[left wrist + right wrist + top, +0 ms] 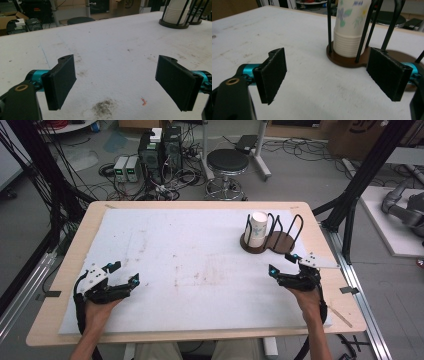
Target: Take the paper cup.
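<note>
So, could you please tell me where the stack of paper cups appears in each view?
High view: stack of paper cups at the table's far right, in the rack.
Left gripper view: top right corner.
Right gripper view: top centre.
Shared landmark: the rack's black wire posts.

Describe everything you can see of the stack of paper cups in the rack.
The stack of paper cups stands upside down and upright in one bay of a dark wire rack near the table's far right. The cups look like white paper, nested so their rims form ridges at the bottom; the outer cup bears a flower print. Black uprights surround it. Neither gripper touches it.
</note>
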Demonstrator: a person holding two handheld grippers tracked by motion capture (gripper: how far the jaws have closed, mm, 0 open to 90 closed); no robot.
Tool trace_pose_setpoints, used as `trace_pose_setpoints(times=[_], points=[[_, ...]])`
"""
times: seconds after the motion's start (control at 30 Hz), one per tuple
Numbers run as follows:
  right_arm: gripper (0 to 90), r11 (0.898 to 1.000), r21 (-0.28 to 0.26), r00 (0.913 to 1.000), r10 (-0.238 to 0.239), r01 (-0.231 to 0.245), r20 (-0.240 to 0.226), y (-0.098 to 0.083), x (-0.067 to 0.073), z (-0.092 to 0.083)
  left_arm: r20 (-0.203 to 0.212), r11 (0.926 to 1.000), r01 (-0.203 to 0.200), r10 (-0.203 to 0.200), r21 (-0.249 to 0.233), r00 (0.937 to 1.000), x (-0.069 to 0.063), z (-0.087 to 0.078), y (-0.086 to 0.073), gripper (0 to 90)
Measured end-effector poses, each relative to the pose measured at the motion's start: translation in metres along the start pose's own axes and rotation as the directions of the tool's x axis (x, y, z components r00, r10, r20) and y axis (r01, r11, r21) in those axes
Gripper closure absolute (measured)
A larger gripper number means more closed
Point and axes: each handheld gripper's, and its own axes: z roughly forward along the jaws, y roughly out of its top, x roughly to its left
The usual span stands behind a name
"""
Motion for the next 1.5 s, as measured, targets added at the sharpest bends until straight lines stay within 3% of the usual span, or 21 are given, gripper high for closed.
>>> trace_pose_setpoints(times=[0.13, 0.37, 0.57, 0.73, 0.83, 1.13, 1.3, 1.43, 1.5], points=[[17.0, 0.999, -0.009, 0.9993, -0.038, 0.038, -0.002, 0.028, -0.001, -0.005, -0.001, 1.0, 0.005, -0.005, -0.001, 1.0, 0.0, 0.0, 0.0, 16.4], [17.0, 0.997, 0.009, 0.9968, -0.077, 0.077, -0.023, 0.057, -0.009, -0.006, -0.002, 1.0, -0.001, 0.001, 0.0, 1.0, -0.001, 0.0, 0.0, 16.5], [17.0, 0.994, 0.029, 0.9935, -0.109, 0.11, -0.032, 0.075, -0.015, -0.004, -0.003, 1.0, -0.004, 0.004, 0.001, 1.0, -0.001, 0.0, 0.0, 16.4], [16.9, 0.988, 0.06, 0.9866, -0.139, 0.144, -0.086, 0.096, -0.028, -0.002, -0.005, 1.0, -0.001, 0.001, 0.003, 1.0, -0.001, 0.0, 0.0, 16.4], [16.9, 0.986, 0.075, 0.986, -0.14, 0.147, -0.09, 0.101, -0.033, 0.001, -0.004, 1.0, -0.002, 0.002, 0.006, 1.0, -0.001, 0.001, 0.0, 16.4], [16.9, 0.966, 0.138, 0.9693, -0.202, 0.221, -0.14, 0.129, -0.043, 0.022, -0.002, 0.9998, -0.01, 0.01, 0.014, 0.9999, -0.001, 0.001, 0.001, 16.5], [16.9, 0.958, 0.156, 0.9623, -0.211, 0.238, -0.171, 0.142, -0.05, 0.031, 0.002, 0.9988, -0.04, 0.04, 0.026, 0.9992, -0.004, 0.002, 0.001, 16.5], [17.0, 0.945, 0.182, 0.952, -0.235, 0.271, -0.196, 0.152, -0.056, 0.042, 0.003, 0.9985, -0.044, 0.044, 0.032, 0.999, -0.004, 0.003, 0.001, 16.5], [17.0, 0.944, 0.194, 0.9511, -0.227, 0.268, -0.209, 0.156, -0.059, 0.047, 0.0, 0.9984, -0.046, 0.047, 0.032, 0.9989, -0.005, 0.003, 0.001, 16.5]])
